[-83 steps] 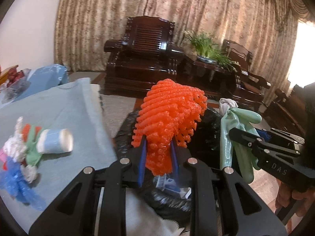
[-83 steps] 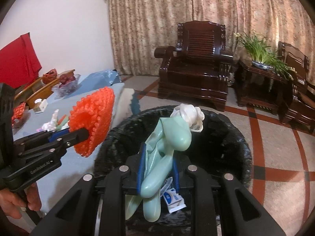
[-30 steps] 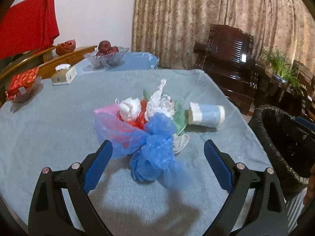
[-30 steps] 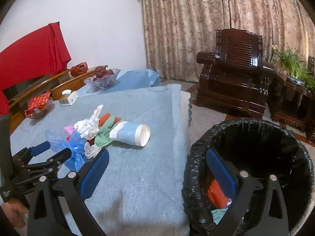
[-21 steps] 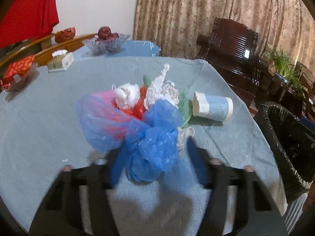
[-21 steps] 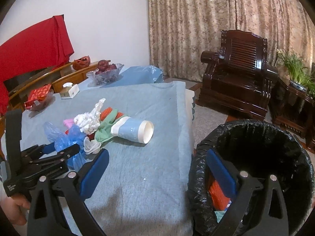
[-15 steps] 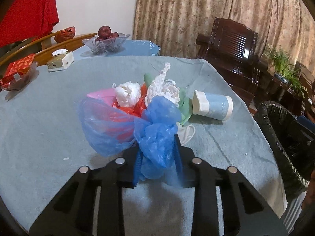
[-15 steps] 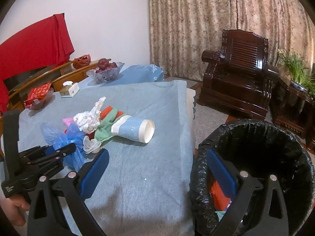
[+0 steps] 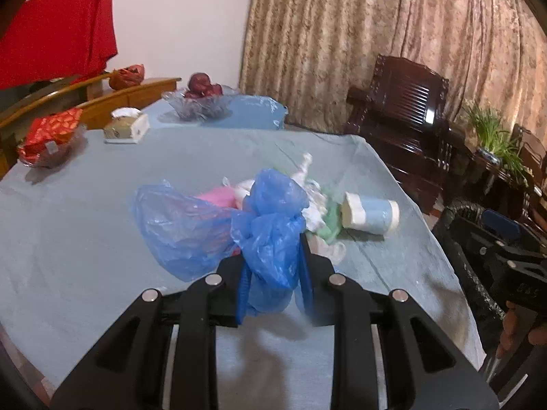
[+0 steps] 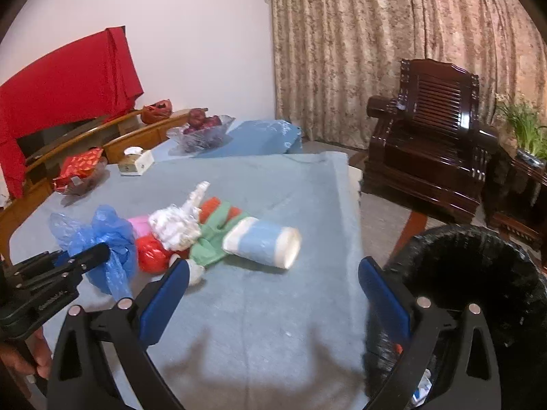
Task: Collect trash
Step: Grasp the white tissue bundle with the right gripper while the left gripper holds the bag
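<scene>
the left gripper (image 9: 273, 273) has its jaws closing on the blue bag (image 9: 270, 232) beside the cup (image 9: 371, 213) on the worktop (image 9: 85, 239), likely to bin it, while the right gripper (image 10: 270, 294) hangs spread by the bin (image 10: 478, 273).

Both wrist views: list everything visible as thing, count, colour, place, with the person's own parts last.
blue plastic bag: one, blue, between the left gripper's closing pads.
paper cup: one, pale blue and white, lying on its side.
trash pile: several pieces, white, green, red, pink, mid-table.
table: one, grey-blue cloth.
bin: one, black liner, right of table.
fruit bowl: one, clear, far edge.
armchair: one, dark wood, by curtain.
left gripper: black, blue pads.
right gripper: black, open, empty.
</scene>
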`<control>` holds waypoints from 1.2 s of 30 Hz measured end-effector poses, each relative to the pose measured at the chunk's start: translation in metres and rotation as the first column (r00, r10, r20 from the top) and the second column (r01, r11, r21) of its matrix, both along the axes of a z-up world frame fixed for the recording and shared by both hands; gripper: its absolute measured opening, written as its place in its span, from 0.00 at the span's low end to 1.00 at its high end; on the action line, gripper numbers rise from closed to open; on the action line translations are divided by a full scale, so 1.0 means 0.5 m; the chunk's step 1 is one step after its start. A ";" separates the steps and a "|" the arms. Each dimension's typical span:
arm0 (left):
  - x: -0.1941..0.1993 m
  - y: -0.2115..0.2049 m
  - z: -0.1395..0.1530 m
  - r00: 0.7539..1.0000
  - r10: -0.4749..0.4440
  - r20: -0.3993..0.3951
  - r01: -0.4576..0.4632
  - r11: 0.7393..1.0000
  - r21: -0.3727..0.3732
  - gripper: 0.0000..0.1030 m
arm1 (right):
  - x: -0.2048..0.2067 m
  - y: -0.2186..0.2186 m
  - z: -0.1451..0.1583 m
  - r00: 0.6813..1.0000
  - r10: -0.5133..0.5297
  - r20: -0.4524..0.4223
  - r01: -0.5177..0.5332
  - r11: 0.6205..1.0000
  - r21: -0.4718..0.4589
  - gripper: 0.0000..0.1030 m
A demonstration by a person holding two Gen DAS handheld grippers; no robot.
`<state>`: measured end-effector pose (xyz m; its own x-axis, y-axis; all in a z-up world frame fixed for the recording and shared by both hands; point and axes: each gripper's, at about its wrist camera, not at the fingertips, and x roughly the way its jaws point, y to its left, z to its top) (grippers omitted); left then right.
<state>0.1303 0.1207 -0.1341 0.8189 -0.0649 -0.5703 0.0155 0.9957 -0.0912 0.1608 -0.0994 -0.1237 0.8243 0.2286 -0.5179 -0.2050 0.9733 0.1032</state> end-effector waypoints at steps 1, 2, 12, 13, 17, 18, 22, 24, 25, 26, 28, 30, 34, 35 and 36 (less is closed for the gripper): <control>0.003 0.008 0.003 1.000 0.007 0.004 -0.007 1.000 0.004 0.23 | 0.003 0.007 0.001 1.000 0.006 0.002 -0.006 1.000 0.001 0.94; 0.004 0.015 0.006 1.000 0.016 0.008 -0.016 1.000 0.008 0.23 | 0.008 0.019 0.002 1.000 0.015 0.005 -0.015 1.000 0.003 0.94; 0.030 0.087 0.012 0.997 0.076 0.016 -0.076 0.997 0.010 0.23 | 0.056 0.117 0.000 0.997 0.078 0.015 -0.079 0.997 0.018 0.94; 0.032 0.094 0.011 0.997 0.080 0.015 -0.080 0.997 0.010 0.23 | 0.060 0.123 -0.002 0.997 0.083 0.013 -0.083 0.996 0.018 0.94; 0.038 0.110 0.008 0.996 0.086 0.013 -0.087 0.996 0.009 0.23 | 0.091 0.163 -0.015 0.994 0.106 -0.003 -0.106 0.994 0.012 0.90; 0.040 0.113 0.007 0.996 0.087 0.013 -0.087 0.996 0.009 0.23 | 0.099 0.171 -0.019 0.994 0.110 -0.008 -0.110 0.994 0.011 0.89; 0.044 0.120 0.004 0.996 0.089 0.013 -0.089 0.996 0.008 0.23 | 0.125 0.203 -0.037 0.993 0.116 -0.032 -0.116 0.993 0.011 0.84; 0.049 0.131 0.000 0.996 0.091 0.009 -0.091 0.996 0.007 0.23 | 0.138 0.217 -0.047 0.991 0.125 -0.047 -0.125 0.992 0.007 0.81; 0.052 0.135 -0.002 0.996 0.091 0.008 -0.091 0.996 0.007 0.23 | 0.142 0.222 -0.051 0.990 0.129 -0.053 -0.129 0.992 0.003 0.79; 0.054 0.140 -0.004 0.996 0.093 0.006 -0.093 0.996 0.008 0.23 | 0.148 0.228 -0.056 0.989 0.134 -0.062 -0.134 0.991 0.000 0.77; 0.056 0.148 -0.008 0.995 0.096 0.003 -0.096 0.995 0.008 0.23 | 0.157 0.235 -0.066 0.987 0.138 -0.078 -0.139 0.990 -0.002 0.74; 0.057 0.156 -0.011 0.995 0.099 0.000 -0.099 0.995 0.008 0.23 | 0.164 0.244 -0.076 0.986 0.141 -0.092 -0.142 0.990 -0.005 0.71; 0.059 0.165 -0.016 0.995 0.101 -0.003 -0.101 0.995 0.014 0.23 | 0.175 0.255 -0.095 0.981 0.147 -0.123 -0.150 0.989 -0.011 0.58; 0.058 0.164 -0.016 0.995 0.099 -0.005 -0.099 0.995 0.014 0.23 | 0.177 0.259 -0.099 0.979 0.152 -0.134 -0.155 0.988 -0.013 0.53; 0.058 0.165 -0.017 0.995 0.097 -0.006 -0.097 0.995 0.015 0.23 | 0.178 0.260 -0.101 0.978 0.155 -0.140 -0.158 0.987 -0.014 0.50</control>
<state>0.1595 0.2033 -0.1424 0.8172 0.0231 -0.5759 -0.0822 0.9937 -0.0768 0.2499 0.0306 -0.1744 0.6996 0.3347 -0.6313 -0.3402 0.9330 0.1177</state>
